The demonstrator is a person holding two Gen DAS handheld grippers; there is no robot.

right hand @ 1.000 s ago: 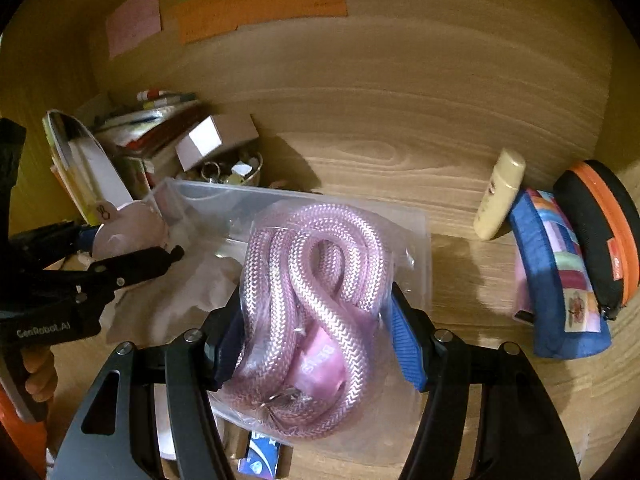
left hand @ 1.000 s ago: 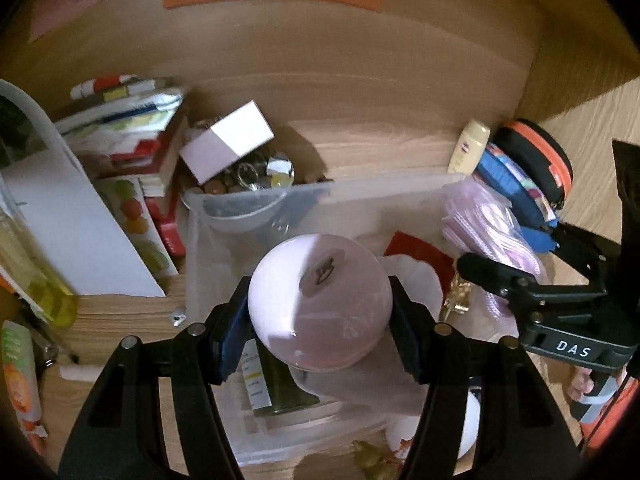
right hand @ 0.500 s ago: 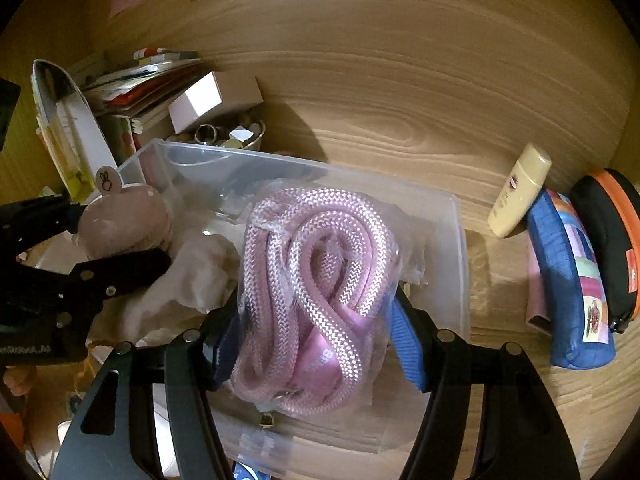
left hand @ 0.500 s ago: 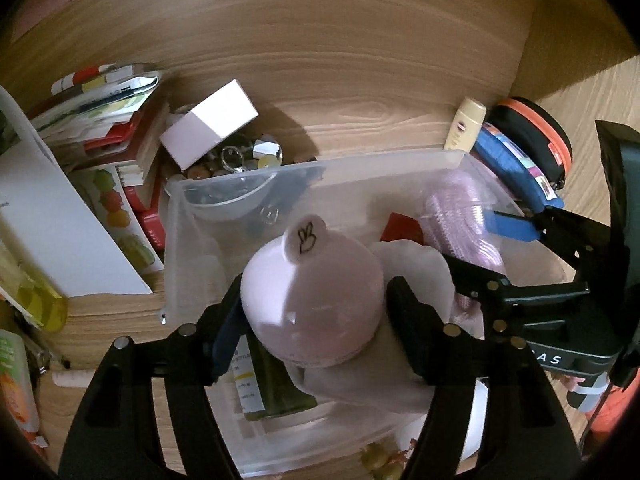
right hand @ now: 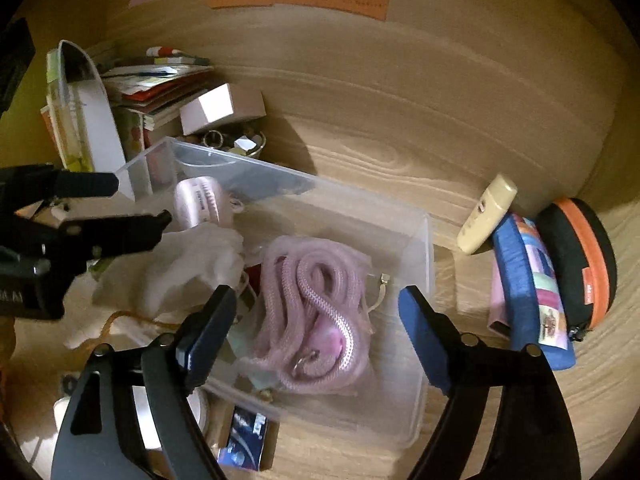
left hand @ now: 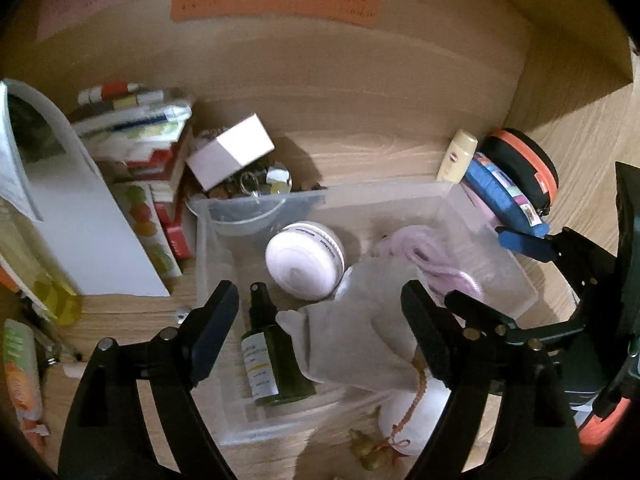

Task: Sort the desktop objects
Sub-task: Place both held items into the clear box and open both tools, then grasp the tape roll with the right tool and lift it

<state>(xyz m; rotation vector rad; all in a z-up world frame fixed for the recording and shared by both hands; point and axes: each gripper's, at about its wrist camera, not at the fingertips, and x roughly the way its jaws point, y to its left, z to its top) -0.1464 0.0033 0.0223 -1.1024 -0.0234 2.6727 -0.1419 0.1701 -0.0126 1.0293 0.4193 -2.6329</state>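
Note:
A clear plastic bin [left hand: 488,236] sits on the wooden desk; it also shows in the right wrist view [right hand: 428,248]. Inside lie a round pink device [left hand: 306,266], a dark green spray bottle [left hand: 272,352], a white cloth pouch [left hand: 360,328] and a bagged pink rope [right hand: 316,312]. My left gripper [left hand: 320,312] is open and empty above the bin's near side. My right gripper [right hand: 316,320] is open and empty above the rope. The pink device also shows in the right wrist view [right hand: 200,202].
Left of the bin stand books and papers [left hand: 132,136], a white box [left hand: 232,152] and a bowl of small items [left hand: 256,184]. To the right lie a cream tube [right hand: 486,214], a blue pencil case [right hand: 532,292] and a black-orange case [right hand: 580,260].
Both grippers opened and pulled back. The left let go of the pink round device and the right let go of the bagged rope; both now lie in the bin.

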